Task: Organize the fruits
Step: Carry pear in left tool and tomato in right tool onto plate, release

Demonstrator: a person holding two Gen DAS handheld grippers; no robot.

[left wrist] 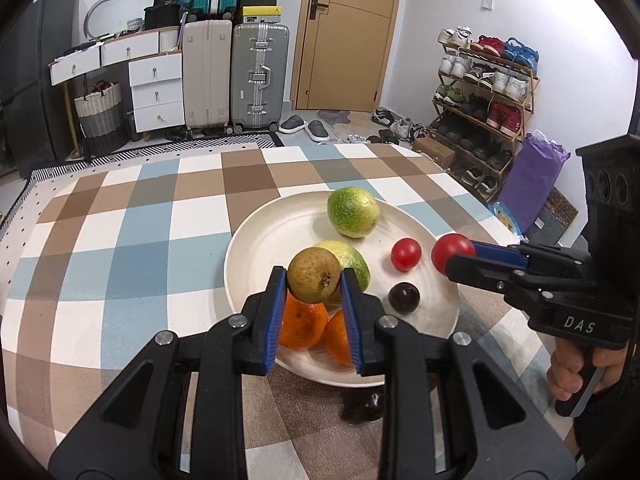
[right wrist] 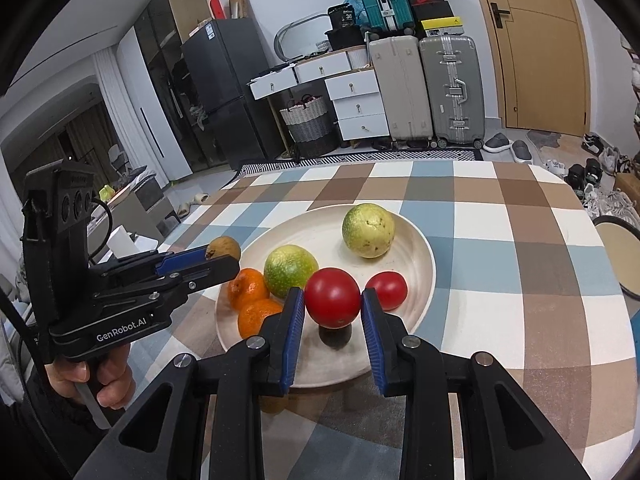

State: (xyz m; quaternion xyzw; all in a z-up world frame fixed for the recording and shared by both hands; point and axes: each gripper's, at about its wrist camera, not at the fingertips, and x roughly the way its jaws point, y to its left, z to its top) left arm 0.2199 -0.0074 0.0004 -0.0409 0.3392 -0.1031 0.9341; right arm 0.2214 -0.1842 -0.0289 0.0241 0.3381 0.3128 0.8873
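Left gripper [left wrist: 314, 280] is clamped on a small brown pear [left wrist: 313, 275], held above the lower centre of the cream plate [left wrist: 256, 240]; right gripper [right wrist: 333, 300] is clamped on a red tomato [right wrist: 332, 297], at centre frame over the plate's near rim; both fruits appear lifted clear, judged as being carried for sorting; two oranges [right wrist: 250, 302], two green fruits [right wrist: 369, 230] and a second tomato [right wrist: 387, 290] rest on the plate

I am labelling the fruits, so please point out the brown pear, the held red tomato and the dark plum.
brown pear [left wrist: 314, 276]: left wrist view, middle of its skin between the blue pads.
held red tomato [right wrist: 333, 297]: right wrist view, centre of its front.
dark plum [left wrist: 404, 297]: left wrist view, its top surface.
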